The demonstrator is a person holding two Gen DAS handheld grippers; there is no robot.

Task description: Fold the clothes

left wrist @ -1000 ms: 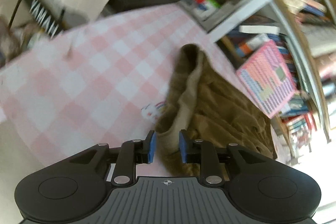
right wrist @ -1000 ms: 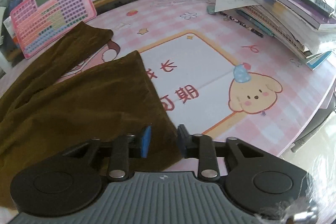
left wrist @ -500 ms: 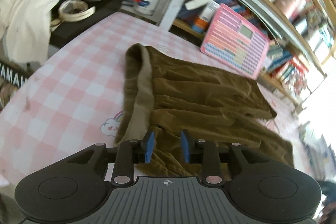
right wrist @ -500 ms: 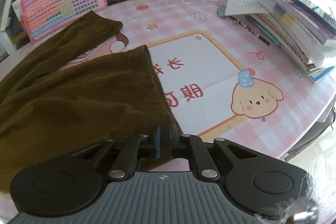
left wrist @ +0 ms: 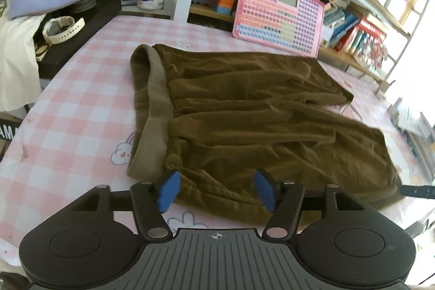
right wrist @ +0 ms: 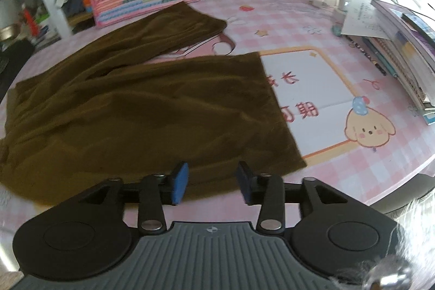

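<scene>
Brown trousers [left wrist: 250, 110] lie spread on the pink checked table [left wrist: 81, 89], the lighter waistband [left wrist: 157, 110] at the left, the two legs running right. My left gripper [left wrist: 216, 190] is open and empty just above the near waist edge. In the right wrist view the trousers [right wrist: 141, 105] lie flat with the leg hems at the right. My right gripper [right wrist: 210, 182] is open and empty above the near leg's front edge.
A pink toy keyboard [left wrist: 280, 18] leans on the bookshelf behind the table. A book stack [right wrist: 402, 50] sits at the right. A black box with a watch [left wrist: 62, 27] and pale cloth stand at the left. The table's front edge is near both grippers.
Both grippers have opened and let go of the trousers, which now lie flat. The left view swung right along the table; the right gripper drew back a little.
</scene>
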